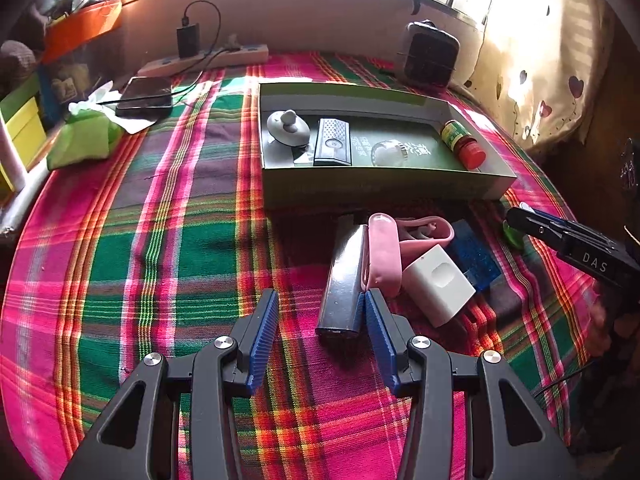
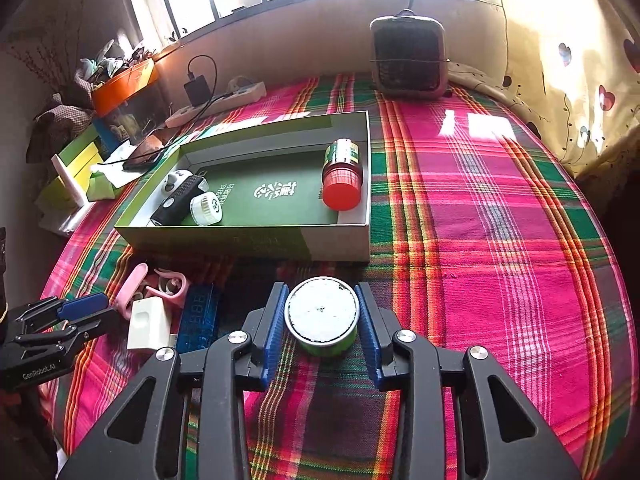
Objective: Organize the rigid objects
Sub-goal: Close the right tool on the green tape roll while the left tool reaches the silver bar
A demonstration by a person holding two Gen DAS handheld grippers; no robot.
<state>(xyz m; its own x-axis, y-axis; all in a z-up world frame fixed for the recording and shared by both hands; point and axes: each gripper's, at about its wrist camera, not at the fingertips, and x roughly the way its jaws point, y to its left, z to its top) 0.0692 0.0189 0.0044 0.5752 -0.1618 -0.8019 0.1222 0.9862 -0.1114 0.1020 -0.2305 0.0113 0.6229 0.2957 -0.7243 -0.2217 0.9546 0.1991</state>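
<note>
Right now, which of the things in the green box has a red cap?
The little bottle lying on its side at the box's right end. The grey knob, black grater and white round thing have no red.

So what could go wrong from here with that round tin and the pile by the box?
The right gripper pinches the round tin only at its curved sides, so it might slip or tip when lifted. The left gripper sits open beside the dark bar, which touches the pink case; closing could nudge the pile.

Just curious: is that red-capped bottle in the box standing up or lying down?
Lying down. The red-capped bottle rests on its side on the box floor, cap toward the camera.
</note>
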